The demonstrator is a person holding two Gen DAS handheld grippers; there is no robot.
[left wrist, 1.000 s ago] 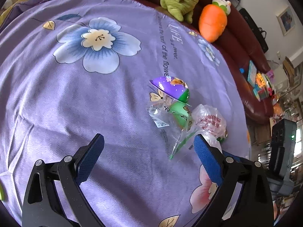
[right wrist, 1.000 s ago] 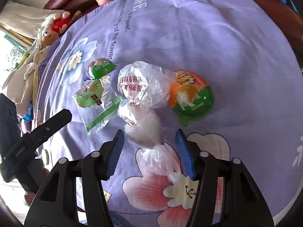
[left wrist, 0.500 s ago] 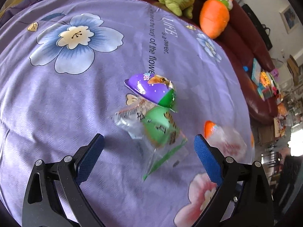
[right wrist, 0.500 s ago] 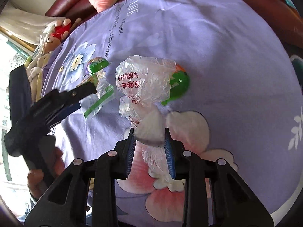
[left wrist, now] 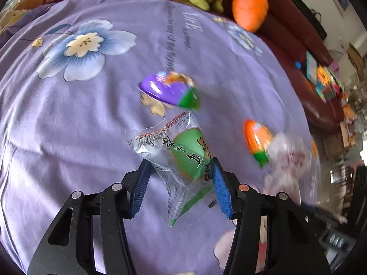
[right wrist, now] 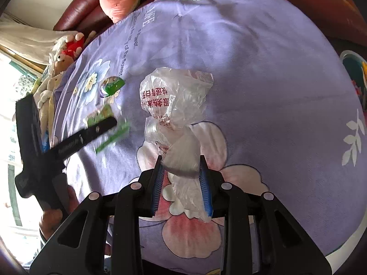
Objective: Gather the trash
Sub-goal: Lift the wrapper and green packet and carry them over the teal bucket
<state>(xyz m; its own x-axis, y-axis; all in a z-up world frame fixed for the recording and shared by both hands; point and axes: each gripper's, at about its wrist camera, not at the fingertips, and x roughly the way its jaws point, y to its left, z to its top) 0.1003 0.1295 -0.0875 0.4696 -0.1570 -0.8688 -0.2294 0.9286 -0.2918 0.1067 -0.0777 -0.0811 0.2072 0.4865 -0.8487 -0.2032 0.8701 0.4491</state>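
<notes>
Now, right gripper (right wrist: 180, 181) clamped on plastic bag (right wrist: 175, 100) as receptacle; left gripper (left wrist: 180, 183), just narrowed to half-open, straddling green snack wrapper (left wrist: 183, 153), contact unclear.

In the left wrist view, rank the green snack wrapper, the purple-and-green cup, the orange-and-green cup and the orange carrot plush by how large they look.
1. green snack wrapper, nearest the camera, which may inflate it
2. purple-and-green cup
3. orange carrot plush and orange-and-green cup: too alike, and blurred, to rank
</notes>
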